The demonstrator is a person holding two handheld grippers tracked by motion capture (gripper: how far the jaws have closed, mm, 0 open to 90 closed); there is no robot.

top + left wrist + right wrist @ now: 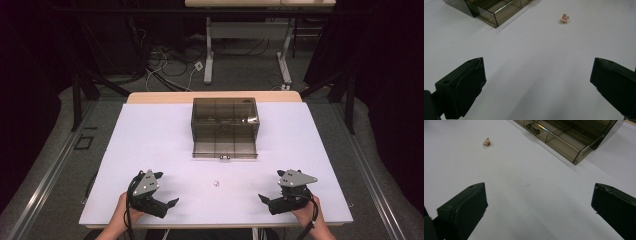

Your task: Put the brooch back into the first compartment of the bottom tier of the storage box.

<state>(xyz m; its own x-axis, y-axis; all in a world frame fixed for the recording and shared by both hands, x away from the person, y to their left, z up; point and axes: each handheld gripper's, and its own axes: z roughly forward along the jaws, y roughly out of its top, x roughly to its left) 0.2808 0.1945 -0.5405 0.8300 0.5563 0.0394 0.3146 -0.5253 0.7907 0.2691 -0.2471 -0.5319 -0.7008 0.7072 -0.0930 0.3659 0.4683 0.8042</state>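
Note:
A small gold-pink sparkly trinket [216, 183] lies on the white table [150, 145] between my two grippers. Behind it stands a smoky clear drawer box [225, 115] with its drawer [225, 148] pulled out toward me. My left gripper [167, 189] rests near the front left edge, open and holding nothing. My right gripper [270, 186] mirrors it at the front right, also open. In the left gripper view the trinket [564, 18] lies far ahead, right of the drawer corner [495, 11]. In the right gripper view the trinket [486, 142] lies ahead at the left, and the drawer [564, 138] at the upper right.
The drawer has several divided compartments and a small handle [533, 128] at its front. The table's front edge runs just below both hands. Black curtains, cables and another table's legs [209, 55] stand beyond the far edge.

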